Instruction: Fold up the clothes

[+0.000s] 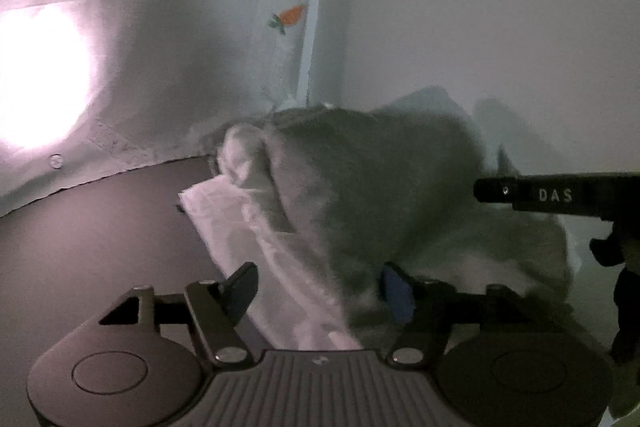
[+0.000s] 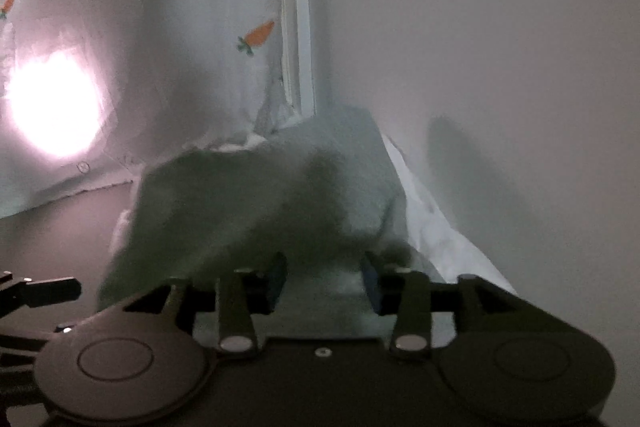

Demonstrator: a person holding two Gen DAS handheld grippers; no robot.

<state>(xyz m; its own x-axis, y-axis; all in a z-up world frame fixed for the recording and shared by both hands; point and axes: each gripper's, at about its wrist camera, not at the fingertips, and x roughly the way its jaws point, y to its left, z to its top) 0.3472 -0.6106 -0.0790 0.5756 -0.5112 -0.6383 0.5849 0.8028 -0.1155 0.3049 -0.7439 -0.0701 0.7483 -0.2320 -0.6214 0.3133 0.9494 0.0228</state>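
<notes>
A grey-green cloth (image 1: 372, 179) lies bunched on the dark table (image 1: 100, 227) against the wall corner, with a white cloth (image 1: 256, 247) under its left side. My left gripper (image 1: 320, 287) is open, its jaws apart around the cloth's near edge. My right gripper (image 2: 324, 283) is also open, its blue pads (image 2: 370, 283) at either side of the near edge of the grey-green cloth (image 2: 260, 203). The right gripper shows in the left wrist view (image 1: 560, 195) at the right. The frames are blurred.
A pale wall covering with carrot prints (image 1: 290, 17) hangs behind the table, and a plain white wall (image 1: 480, 27) stands to the right. A bright glare (image 1: 36, 75) lies on the left. White fabric (image 2: 440, 227) runs along the right wall.
</notes>
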